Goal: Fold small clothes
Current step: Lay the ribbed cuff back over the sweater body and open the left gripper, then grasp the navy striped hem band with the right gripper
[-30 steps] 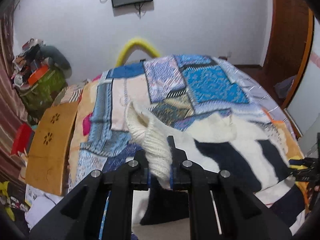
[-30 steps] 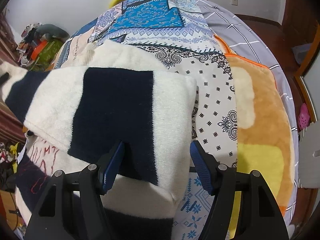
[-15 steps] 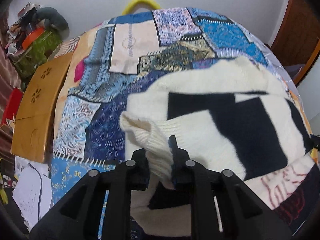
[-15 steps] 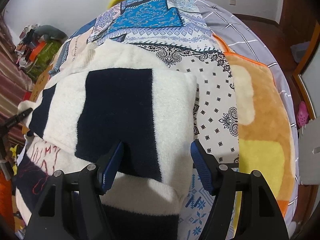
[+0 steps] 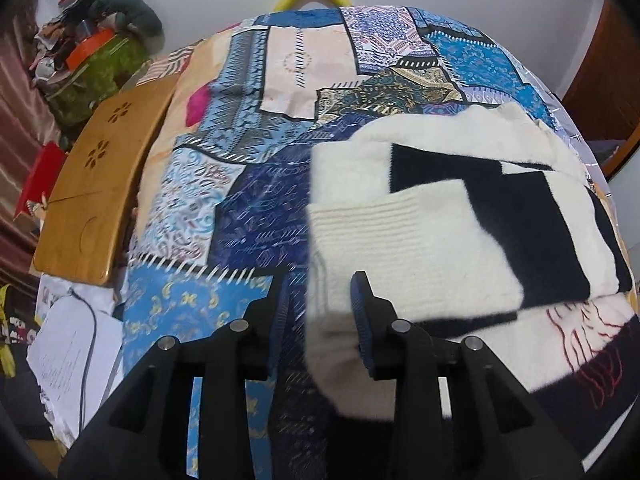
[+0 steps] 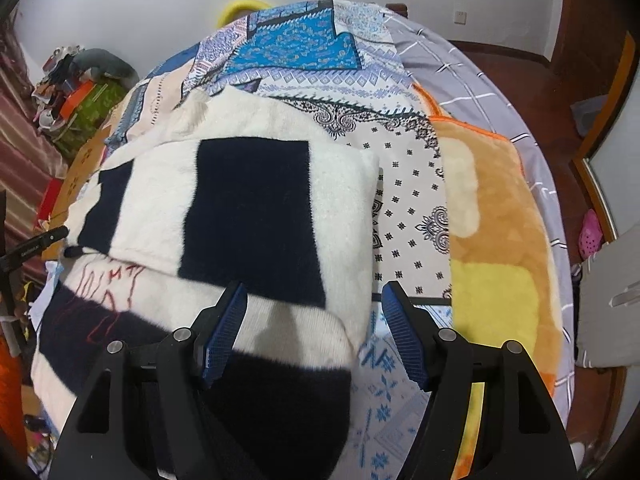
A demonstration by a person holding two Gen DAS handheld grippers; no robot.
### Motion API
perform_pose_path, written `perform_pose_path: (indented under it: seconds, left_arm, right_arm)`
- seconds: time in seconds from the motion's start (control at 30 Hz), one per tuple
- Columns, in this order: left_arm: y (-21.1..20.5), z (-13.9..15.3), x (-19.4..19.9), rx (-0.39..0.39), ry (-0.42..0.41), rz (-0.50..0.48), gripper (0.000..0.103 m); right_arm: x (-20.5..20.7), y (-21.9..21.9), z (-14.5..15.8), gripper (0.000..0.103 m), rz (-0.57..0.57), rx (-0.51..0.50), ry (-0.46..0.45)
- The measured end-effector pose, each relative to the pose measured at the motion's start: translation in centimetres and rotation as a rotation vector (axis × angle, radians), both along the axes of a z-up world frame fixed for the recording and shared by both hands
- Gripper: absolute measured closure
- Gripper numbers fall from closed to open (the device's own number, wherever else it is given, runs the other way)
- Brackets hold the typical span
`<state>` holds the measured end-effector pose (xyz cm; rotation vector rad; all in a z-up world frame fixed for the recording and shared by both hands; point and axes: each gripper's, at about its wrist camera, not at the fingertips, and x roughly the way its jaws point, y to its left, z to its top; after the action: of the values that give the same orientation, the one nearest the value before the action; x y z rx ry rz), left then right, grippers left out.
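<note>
Opening its jaws, the left gripper hangs over the near left edge of the sweater; the ribbed cuff of a folded-over sleeve lies between the blue pads, which stand a little apart and no longer pinch it. Cuff rests flat on the sweater body, not lifted.

Sweater is cream with navy blocks and red stitching near the hem, lying on the patchwork bedspread with both sleeves folded across the front.

Right gripper jaws stand wide, pads clear of the cloth, over the sweater's near right edge; nothing held. In this view the folded sleeve with a navy block lies across the chest. An orange and yellow fleece blanket lies just beside, to the right, and a grey checked sheet beyond it.

Left of the bed: wooden board, papers, pile of clutter by the wall.
</note>
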<state>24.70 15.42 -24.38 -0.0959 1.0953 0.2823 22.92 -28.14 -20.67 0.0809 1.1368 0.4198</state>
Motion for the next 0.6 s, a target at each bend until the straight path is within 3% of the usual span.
perform_pose_path:
  seconds: [0.07,0.2,0.3,0.6]
  left_arm:
    - [0.2,0.6,-0.7,-0.01,-0.005,0.007,0.069]
    - [0.4,2.4,-2.6,-0.023,-0.04,0.024,0.045]
    - [0.3,3.6,-4.1,-0.025,-0.067,0.03,0.035]
    - [0.0,3.5,-7.2,-0.102,-0.026,0.015,0.031]
  right_arm:
    - [-0.7,-0.3,0.8,0.036,-0.004,0.0,-0.016]
    - [-2.2,-0.7,2.3,0.031,-0.008,-0.008,-0.053]
    - [-3.5,-0.9,3.1,0.028,-0.006,-0.013,-0.075]
    - [-5.6,-1.9,2.7,0.025,-0.038,-0.002,-0.062]
